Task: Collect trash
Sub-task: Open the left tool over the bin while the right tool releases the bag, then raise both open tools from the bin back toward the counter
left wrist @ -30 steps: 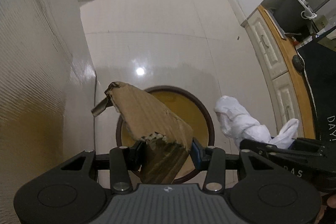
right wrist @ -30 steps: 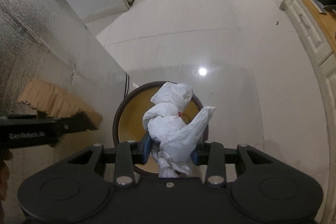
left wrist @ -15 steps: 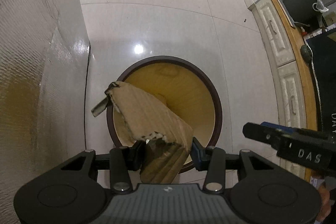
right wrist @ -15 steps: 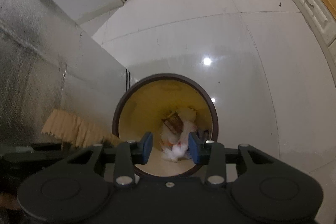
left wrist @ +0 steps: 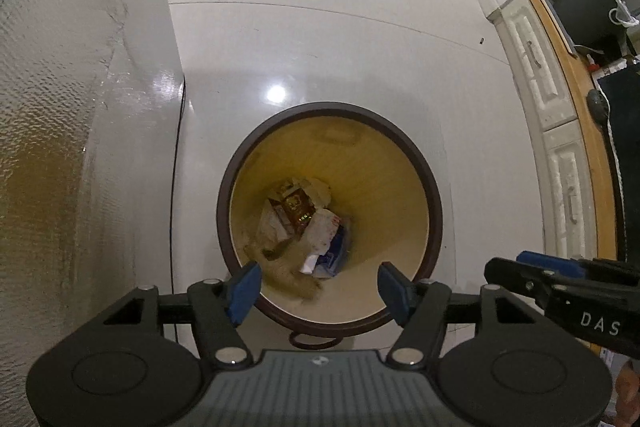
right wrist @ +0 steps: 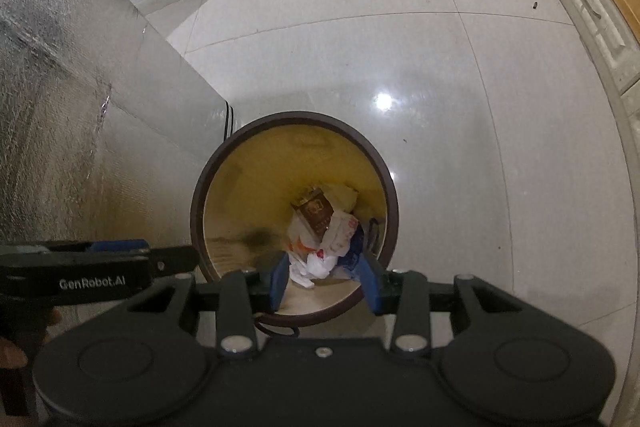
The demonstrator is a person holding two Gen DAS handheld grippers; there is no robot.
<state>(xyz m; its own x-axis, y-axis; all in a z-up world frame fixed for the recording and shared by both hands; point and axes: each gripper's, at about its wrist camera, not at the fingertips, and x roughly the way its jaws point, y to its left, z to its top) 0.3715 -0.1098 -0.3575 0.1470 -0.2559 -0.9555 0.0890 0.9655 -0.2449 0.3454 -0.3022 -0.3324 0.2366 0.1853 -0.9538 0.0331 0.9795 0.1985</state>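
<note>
Both the left claw (left wrist: 319, 287) and the right claw (right wrist: 325, 281) hang spread apart and empty above the round dark-rimmed, yellow-lined waste bin (left wrist: 434, 211), where crumpled white paper and wrapper trash (left wrist: 308, 227) lies at the bottom, so this drop-off looks done, with no other litter visible on the glossy white tiled floor (left wrist: 340, 43).

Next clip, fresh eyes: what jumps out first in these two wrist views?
The round bin with its dark rim and yellow inside fills the middle of both views, standing on the glossy white floor beside a silvery textured panel. At its bottom lies a heap of trash: white wrappers and a brown packet. Both grippers, left and right, hang open and empty over its near rim.
</note>
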